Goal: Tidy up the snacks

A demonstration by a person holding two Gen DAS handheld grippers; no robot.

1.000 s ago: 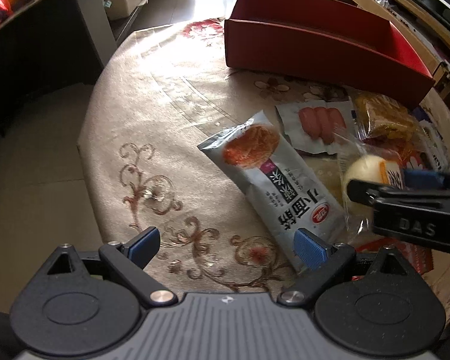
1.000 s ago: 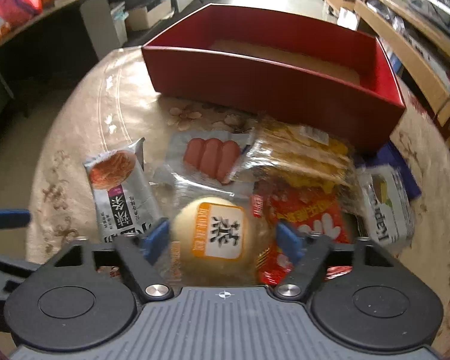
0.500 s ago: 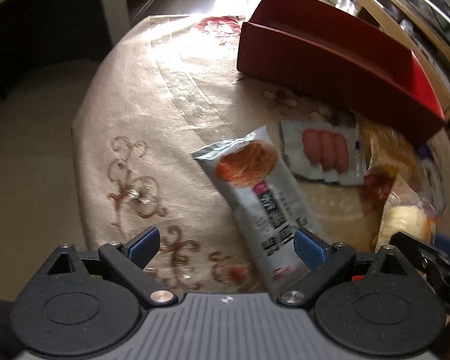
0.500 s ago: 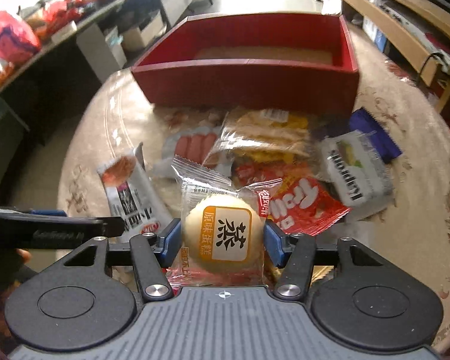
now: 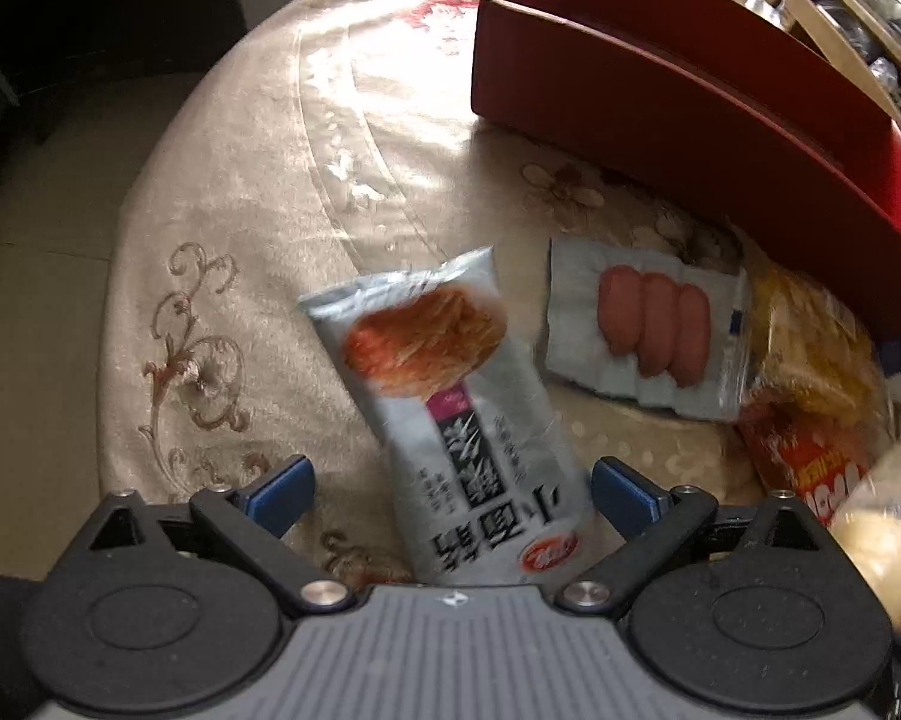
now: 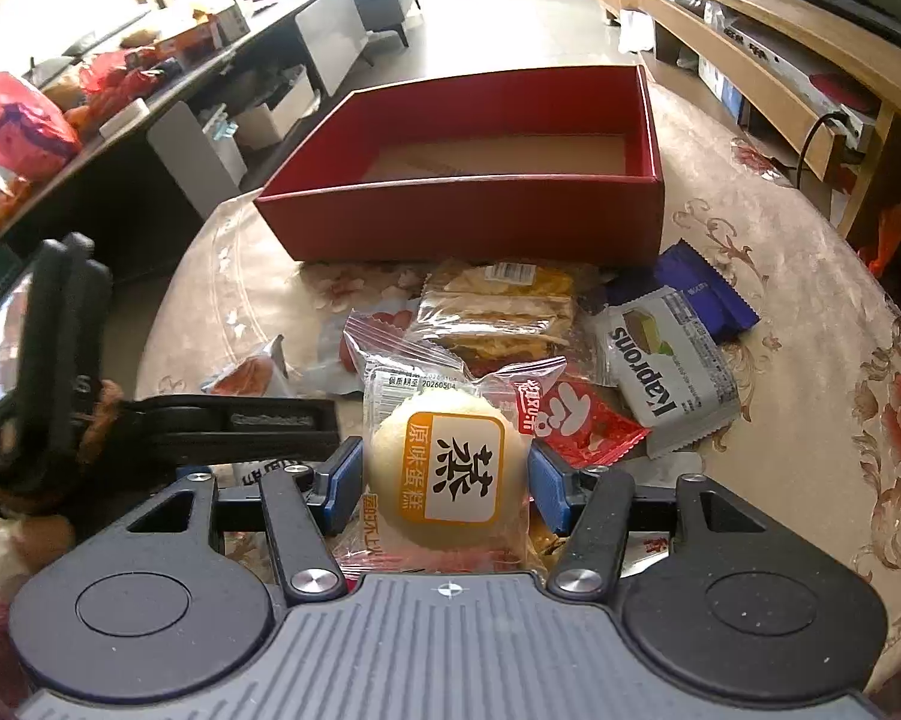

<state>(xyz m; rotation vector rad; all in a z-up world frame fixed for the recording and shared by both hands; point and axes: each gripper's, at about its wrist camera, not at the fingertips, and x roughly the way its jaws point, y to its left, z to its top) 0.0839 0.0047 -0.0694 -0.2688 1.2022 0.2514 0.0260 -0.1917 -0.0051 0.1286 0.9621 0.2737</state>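
**Right jaws clamped on the steamed cake, left jaws wide apart**

Clamped from both sides, the steamed cake sits between my right gripper pads, which press into its clear wrapper. I see a round, pale yellow cake with an orange-bordered white label carrying a large black Chinese character and smaller orange ones. The wrapper's crimped top edge stands up behind it, with a printed date strip. The packet appears lifted clear of the snack pile, though I cannot tell exactly how far.

My left gripper has its jaws spread wide, gripping nothing. A grey noodle-snack packet lies on the tablecloth between the blue pads, touching neither that I can see; it shows an orange pile of shredded food on top and black Chinese lettering lower down.

Just beside it lies a silver sausage packet with three pink sausages pictured. Behind the cake, in the right wrist view, I see a clear pack of yellow biscuits, a red snack packet, a grey Kaprons wafer pack and a dark blue wrapper crowded together, overlapping.

Beyond the pile stands the red box, open-topped, with its bare brown floor showing. It rests on the round table, near the biscuits.
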